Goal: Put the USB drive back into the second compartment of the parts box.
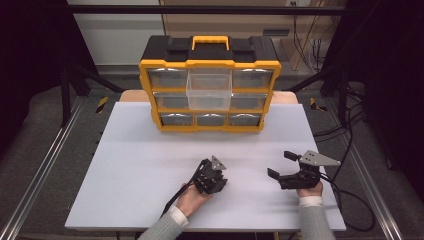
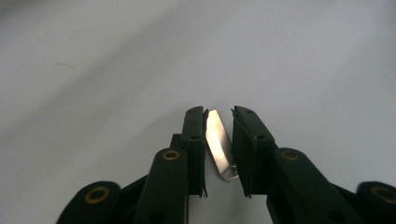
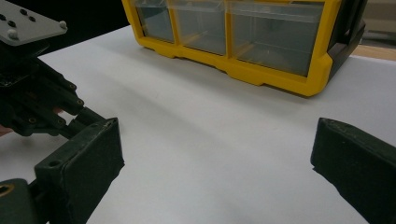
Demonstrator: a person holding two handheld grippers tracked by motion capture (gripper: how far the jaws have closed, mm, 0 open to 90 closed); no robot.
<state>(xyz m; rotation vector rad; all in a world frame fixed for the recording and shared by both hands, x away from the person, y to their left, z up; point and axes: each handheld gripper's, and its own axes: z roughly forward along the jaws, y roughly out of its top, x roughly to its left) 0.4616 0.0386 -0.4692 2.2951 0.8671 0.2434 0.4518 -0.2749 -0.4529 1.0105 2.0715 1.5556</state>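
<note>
White table (image 1: 150, 150): left gripper (image 2: 218, 140) clenched on a small shiny metal piece (image 2: 218, 140), perhaps a clip; right gripper (image 1: 281, 165) spread wide; yellow drawer cabinet (image 1: 210, 90) behind.

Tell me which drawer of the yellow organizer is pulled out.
The top row's middle drawer: its clear box juts forward from the organizer and hangs over the row below, while the other drawers sit flush in the frame.

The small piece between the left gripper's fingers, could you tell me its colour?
Shiny silver metal, clearest in the left gripper view.
</note>
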